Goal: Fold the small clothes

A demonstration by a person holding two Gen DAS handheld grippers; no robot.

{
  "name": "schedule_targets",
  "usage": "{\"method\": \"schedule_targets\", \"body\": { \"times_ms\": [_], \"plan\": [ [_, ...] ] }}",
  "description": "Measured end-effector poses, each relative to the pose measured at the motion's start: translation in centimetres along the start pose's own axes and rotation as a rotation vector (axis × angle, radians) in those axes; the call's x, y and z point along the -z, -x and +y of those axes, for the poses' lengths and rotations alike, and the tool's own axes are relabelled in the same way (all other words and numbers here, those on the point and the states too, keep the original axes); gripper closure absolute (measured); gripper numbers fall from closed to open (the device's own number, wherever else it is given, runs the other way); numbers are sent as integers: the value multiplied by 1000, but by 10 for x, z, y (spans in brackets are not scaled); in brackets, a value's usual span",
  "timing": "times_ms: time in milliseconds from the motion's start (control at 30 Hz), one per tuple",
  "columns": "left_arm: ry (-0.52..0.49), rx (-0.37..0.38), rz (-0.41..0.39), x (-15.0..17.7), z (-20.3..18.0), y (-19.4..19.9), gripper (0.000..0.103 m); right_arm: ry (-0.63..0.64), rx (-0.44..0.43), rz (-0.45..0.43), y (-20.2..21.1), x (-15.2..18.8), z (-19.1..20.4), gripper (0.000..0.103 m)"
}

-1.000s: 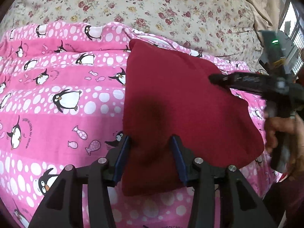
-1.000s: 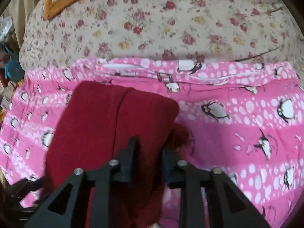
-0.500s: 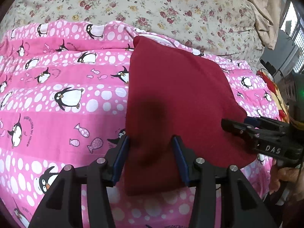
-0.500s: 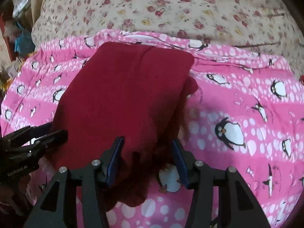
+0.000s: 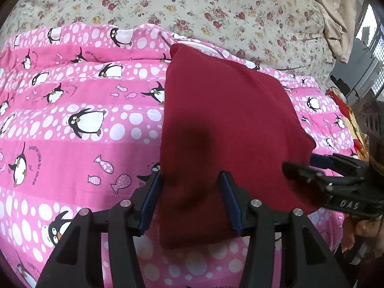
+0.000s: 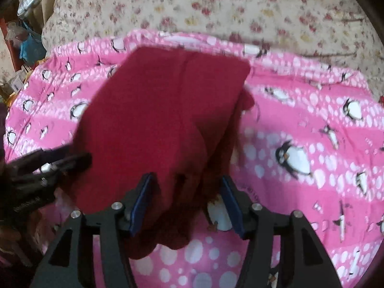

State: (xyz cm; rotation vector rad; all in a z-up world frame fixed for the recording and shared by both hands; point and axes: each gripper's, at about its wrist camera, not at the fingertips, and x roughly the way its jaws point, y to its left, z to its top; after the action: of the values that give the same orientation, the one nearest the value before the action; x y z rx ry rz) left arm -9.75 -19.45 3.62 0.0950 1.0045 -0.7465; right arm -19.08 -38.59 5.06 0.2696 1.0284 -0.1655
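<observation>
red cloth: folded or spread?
Folded. The red cloth lies as a compact doubled panel on the penguin blanket, layered edges bunched at its near end.

Dim daylight (right view blurred).

My two black handheld grippers

My left gripper (image 5: 190,200) has black angular fingers with blue pads (image 5: 151,198) and silver screw heads; my right gripper (image 6: 187,201) matches it, and its side carries white lettering reading "DAS".
</observation>
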Motion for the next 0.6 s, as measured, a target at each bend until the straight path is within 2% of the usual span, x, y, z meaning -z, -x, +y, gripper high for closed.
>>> {"method": "schedule_targets", "body": {
  "times_ms": [133,200,267,333,400,467,600],
  "plan": [
    [43,77,48,-10,10,-1,73,-97,-95,-49,11,-5,-22,37],
    [103,137,66,-18,19,-1,73,-129,-99,-76,11,-9,-34,26],
    [151,185,80,-25,27,-5,72,-179,-127,-92,7,-15,-47,20],
    [155,195,83,-33,29,-10,72,-236,-177,-85,-4,-21,-58,18],
    [156,210,84,-41,29,-16,67,-266,-242,-76,-20,-29,-63,18],
    [200,242,73,-47,32,-23,55,-265,-273,-74,-34,-36,-62,16],
    [245,293,79,-52,39,-39,52,-279,-352,-76,-60,-44,-60,8]
  ]
}}
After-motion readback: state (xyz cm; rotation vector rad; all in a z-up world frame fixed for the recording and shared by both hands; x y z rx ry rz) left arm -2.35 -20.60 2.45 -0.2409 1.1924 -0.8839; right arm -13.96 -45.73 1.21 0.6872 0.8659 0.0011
